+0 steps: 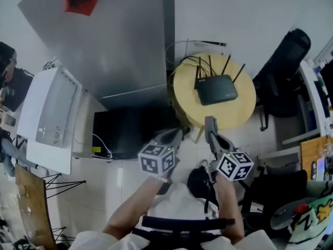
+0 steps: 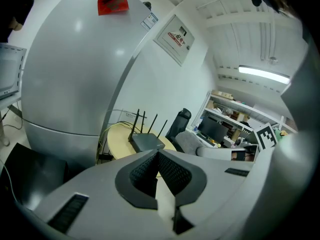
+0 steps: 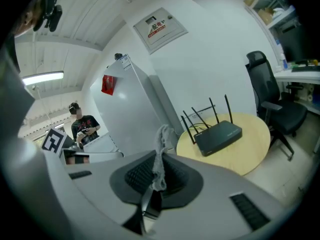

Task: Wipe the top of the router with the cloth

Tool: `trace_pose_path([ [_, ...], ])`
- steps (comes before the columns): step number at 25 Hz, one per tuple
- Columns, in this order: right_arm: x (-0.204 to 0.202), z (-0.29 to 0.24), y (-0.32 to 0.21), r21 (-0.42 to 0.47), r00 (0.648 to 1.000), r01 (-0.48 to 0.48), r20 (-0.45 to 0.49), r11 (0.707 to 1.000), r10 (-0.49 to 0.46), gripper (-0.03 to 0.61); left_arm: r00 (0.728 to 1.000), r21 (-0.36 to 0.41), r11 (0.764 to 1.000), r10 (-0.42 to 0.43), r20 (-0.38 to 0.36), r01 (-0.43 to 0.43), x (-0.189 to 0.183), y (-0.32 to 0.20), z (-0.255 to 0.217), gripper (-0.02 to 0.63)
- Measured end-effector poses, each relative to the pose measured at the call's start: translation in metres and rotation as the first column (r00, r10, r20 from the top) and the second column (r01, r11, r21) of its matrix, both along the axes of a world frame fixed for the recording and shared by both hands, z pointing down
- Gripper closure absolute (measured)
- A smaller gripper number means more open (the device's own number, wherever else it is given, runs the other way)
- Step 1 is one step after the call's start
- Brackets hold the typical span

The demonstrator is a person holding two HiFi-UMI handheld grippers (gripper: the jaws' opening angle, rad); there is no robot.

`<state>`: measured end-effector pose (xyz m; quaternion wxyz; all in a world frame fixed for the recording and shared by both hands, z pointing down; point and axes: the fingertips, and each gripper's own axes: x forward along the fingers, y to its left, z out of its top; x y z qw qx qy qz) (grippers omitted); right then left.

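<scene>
A black router [image 1: 217, 89] with several upright antennas sits on a round yellow table [image 1: 237, 113]. It also shows ahead in the left gripper view, router [image 2: 147, 141], and in the right gripper view, router [image 3: 218, 136]. My right gripper [image 1: 209, 121] hovers short of the table's near edge, shut on a thin grey cloth [image 3: 161, 151] that sticks up between its pads. My left gripper [image 1: 179, 133] is beside it to the left, also short of the table, its pads meeting at the tips with nothing between them [image 2: 157, 154].
A tall grey cabinet [image 1: 119, 40] stands left of the table, with a black box [image 1: 125, 132] and a white appliance [image 1: 49, 119] nearer. A black office chair [image 1: 286, 72] is right of the table. Cables hang behind the router. A person [image 3: 82, 124] stands far left.
</scene>
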<state>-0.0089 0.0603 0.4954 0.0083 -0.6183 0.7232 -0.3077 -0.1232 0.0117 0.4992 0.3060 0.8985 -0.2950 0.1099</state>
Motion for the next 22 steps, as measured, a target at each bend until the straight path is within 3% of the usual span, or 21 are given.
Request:
trace_pose_path([
  [9,-0.032,0.001,0.020,-0.022,1.000,-0.002,-0.015,1.000,0.001,0.538,1.000,-0.011,1.000,0.007,-0.019,-0.007,-0.027,0.020,-0.002,0.617],
  [22,-0.028,-0.011,0.018,-0.015,0.999,0.029,-0.035,0.999,-0.029,0.538,0.999,-0.004,1.000,-0.025,-0.048,0.025,-0.026,0.017,-0.013,0.617],
])
